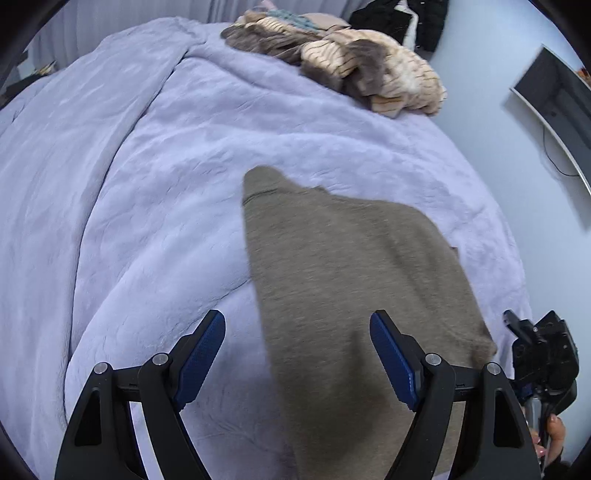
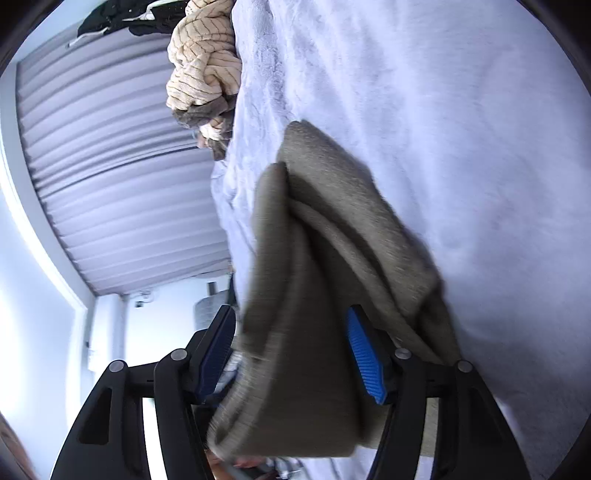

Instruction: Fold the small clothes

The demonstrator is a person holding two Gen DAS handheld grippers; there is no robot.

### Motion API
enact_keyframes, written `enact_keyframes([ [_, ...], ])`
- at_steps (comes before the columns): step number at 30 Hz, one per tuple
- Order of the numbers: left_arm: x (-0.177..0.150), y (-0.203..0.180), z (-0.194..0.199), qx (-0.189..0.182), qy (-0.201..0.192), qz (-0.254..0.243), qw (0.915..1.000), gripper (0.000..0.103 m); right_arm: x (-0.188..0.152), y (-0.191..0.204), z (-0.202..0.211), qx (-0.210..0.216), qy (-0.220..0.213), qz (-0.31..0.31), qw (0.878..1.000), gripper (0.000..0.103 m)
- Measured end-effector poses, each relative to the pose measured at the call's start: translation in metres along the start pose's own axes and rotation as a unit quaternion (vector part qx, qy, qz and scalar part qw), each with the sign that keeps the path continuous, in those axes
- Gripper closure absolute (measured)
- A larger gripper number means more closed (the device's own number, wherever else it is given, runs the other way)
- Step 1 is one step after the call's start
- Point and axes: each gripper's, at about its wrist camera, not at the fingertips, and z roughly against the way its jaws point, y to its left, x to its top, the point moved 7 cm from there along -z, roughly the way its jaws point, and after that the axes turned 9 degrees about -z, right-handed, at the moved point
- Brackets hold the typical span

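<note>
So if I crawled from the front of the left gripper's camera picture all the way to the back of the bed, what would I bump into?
Left gripper, fingers spread open → brown-grey garment → open stretch of lilac blanket → pile of striped beige and grey clothes → black clothing at the far edge.

The left gripper [image 1: 297,360] has matte black plastic arms with round silver pivot screws and ribbed dark-blue pads [image 1: 201,363] on its fingers. The right gripper [image 2: 291,356] is built alike, its pads [image 2: 365,360] a brighter blue. Bare skin with pale pink nails shows at one hand [image 1: 554,434].
</note>
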Motion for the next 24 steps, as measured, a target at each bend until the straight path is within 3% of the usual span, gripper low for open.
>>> enact_keyframes([
  [3, -0.016, 0.014, -0.017, 0.014, 0.026, 0.004, 0.9995, 0.022, 0.002, 0.01, -0.018, -0.046, 0.027, 0.037, 0.998, 0.035],
  [6, -0.025, 0.015, -0.022, 0.013, 0.027, 0.002, 0.9996, 0.022, 0.003, 0.025, -0.039, -0.108, 0.04, 0.095, 0.989, 0.038],
  [8, -0.027, 0.016, -0.023, 0.017, 0.027, 0.003, 0.9995, 0.022, 0.002, 0.035, -0.054, -0.176, 0.044, 0.162, 0.97, 0.079],
  [9, -0.026, 0.016, -0.022, 0.014, 0.03, 0.004, 0.9994, 0.022, -0.002, 0.041, -0.06, -0.226, 0.041, 0.207, 0.951, 0.088],
  [10, -0.024, 0.013, -0.021, 0.007, 0.032, 0.003, 0.9995, 0.022, -0.009, 0.052, -0.062, -0.247, 0.035, 0.245, 0.937, 0.088],
  [11, -0.022, 0.009, -0.019, -0.003, 0.029, -0.001, 0.9996, 0.022, -0.016, 0.065, -0.063, -0.244, 0.031, 0.271, 0.931, 0.088],
  [15, -0.013, -0.012, -0.012, -0.013, 0.015, -0.047, 0.9987, 0.022, -0.032, 0.096, -0.044, -0.209, -0.011, 0.324, 0.923, 0.088],
  [19, -0.017, -0.025, -0.028, -0.019, 0.036, -0.064, 0.9972, 0.019, -0.008, 0.06, -0.036, -0.255, -0.029, 0.282, 0.925, 0.088],
  [21, -0.023, -0.027, -0.038, -0.035, 0.048, -0.05, 0.997, 0.018, 0.001, 0.04, -0.031, -0.286, -0.038, 0.277, 0.916, 0.088],
  [24, -0.024, -0.026, -0.036, -0.033, 0.049, -0.039, 0.9975, 0.018, 0.001, 0.031, -0.022, -0.292, -0.052, 0.262, 0.918, 0.088],
])
